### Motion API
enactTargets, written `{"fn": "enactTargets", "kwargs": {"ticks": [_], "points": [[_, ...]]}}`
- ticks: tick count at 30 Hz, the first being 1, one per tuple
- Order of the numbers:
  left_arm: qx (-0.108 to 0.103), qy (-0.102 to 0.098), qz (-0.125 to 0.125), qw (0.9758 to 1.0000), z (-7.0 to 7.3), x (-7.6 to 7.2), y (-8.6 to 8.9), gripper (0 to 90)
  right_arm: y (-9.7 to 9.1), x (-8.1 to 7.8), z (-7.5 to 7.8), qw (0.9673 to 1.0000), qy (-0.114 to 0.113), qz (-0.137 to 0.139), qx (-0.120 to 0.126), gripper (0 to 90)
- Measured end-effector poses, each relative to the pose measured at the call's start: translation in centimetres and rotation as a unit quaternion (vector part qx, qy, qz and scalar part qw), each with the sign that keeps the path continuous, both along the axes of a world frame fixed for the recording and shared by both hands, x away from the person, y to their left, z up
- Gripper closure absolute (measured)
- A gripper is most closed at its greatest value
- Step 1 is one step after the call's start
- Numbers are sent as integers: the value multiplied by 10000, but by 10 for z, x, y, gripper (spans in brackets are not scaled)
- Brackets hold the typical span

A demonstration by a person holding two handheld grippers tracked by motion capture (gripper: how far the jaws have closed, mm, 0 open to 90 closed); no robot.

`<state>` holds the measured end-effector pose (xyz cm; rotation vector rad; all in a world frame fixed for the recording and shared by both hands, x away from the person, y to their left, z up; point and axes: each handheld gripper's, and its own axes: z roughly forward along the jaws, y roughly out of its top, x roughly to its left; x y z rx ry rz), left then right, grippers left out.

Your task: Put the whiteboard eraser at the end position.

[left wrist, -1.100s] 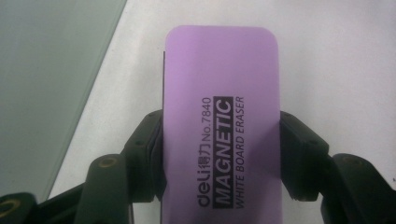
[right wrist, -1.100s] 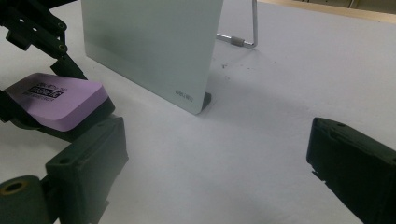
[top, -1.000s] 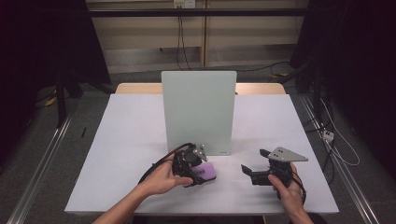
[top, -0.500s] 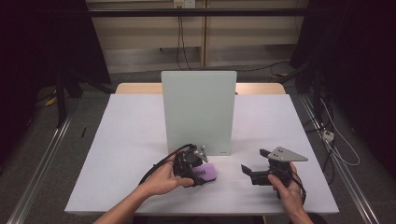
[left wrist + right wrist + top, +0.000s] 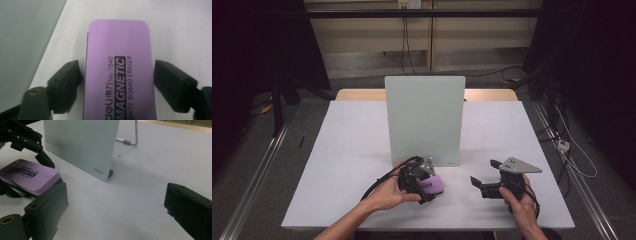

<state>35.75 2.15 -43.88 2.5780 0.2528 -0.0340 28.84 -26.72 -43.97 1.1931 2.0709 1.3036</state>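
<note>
Eraser: purple whiteboard eraser (image 5: 117, 72) lies flat on the white table (image 5: 337, 165), just in front of the upright whiteboard (image 5: 424, 120), toward the board's left foot as seen from the high view.
Eraser from the board: at about 6 o'clock, near but apart.
Long axis: in the left gripper view it runs 12 to 6, straight along the jaws; in the high view the eraser (image 5: 433, 184) points toward 3 o'clock, out of the gripper's front.
Left gripper: left gripper (image 5: 117, 82) straddles the eraser's near end; its jaws have just been opening. The right jaw stands clear of the eraser's side, with table showing in the gap; the left jaw sits very close to the other side, and I cannot tell whether it touches. Parted, not squeezing.
Right gripper: right gripper (image 5: 479, 185) rests off at 3 o'clock from the eraser, apart from it, jaws spread wide with nothing between them.
Nearer hand: the left, plainly; the right would need to cross bare table.
Judgement: the eraser looks set down and let go; a straight pull back toward 6 o'clock along its long axis should clear it without nudging.
</note>
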Motion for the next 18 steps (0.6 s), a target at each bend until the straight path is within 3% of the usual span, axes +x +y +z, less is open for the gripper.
{"fn": "enactTargets", "kwargs": {"ticks": [5, 7, 13, 18], "points": [[-26, -38, 42, 10000, -1, -1, -1, 116, 0, 0, 0, 10000, 5, 3, 3, 48], [-192, -37, 117, 9997, 0, -2, 1, 98, 0, 0, 0, 10000, 6, 5, 5, 48], [-402, 1, 370, 9985, 5, 3, 7, 69, 0, 0, 0, 10000, 6, 6, 6, 48], [-818, 25, 552, 9951, 12, 7, 15, 69, 0, 0, 0, 10000, 4, 1, 7, 48]]}}
